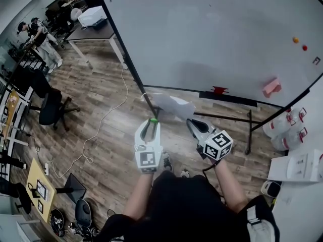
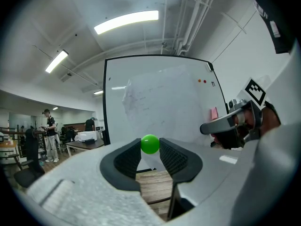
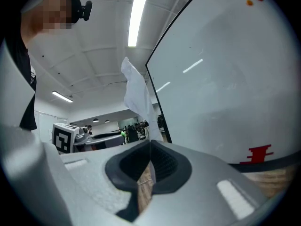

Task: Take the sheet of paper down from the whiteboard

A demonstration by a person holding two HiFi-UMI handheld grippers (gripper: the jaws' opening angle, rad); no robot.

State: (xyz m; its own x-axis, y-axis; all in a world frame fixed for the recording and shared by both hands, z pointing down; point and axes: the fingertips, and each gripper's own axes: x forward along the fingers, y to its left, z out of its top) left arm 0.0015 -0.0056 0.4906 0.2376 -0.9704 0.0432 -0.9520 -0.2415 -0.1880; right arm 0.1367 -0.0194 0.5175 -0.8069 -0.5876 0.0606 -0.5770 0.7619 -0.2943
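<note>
In the head view, we hold 2 grippers in front of the whiteboard (image 1: 212, 29), above a wooden floor (image 1: 101, 110). The left gripper (image 1: 153, 121) carries a small green ball (image 1: 153, 120) at its tips. Just beside it, the right gripper (image 1: 190, 122) has the sheet of paper (image 1: 171, 105) at its tips. The sheet is crumpled and off the board, in the air in front of its lower edge. Far right on the board sit an orange magnet (image 1: 295, 40) and a red magnet (image 1: 304, 48), with a pink block (image 1: 271, 87) lower down.

In the left gripper view, the left gripper (image 2: 150, 149) has its 2 jaws fairly wide apart, and their pads press on the green ball (image 2: 150, 143) from both sides. The whiteboard (image 2: 160, 98) stands upright ahead. The right gripper (image 2: 214, 126) shows at the right edge, pointing left.

In the right gripper view, the right gripper (image 3: 149, 150) has its jaws drawn together to a thin line, with the lower edge of the sheet of paper (image 3: 136, 91) clamped between the pads. The rest of the sheet rises above the jaws, rumpled, just beside the black frame of the whiteboard (image 3: 225, 69). To the left we see the marker cube (image 3: 63, 138) of the left gripper.
</note>
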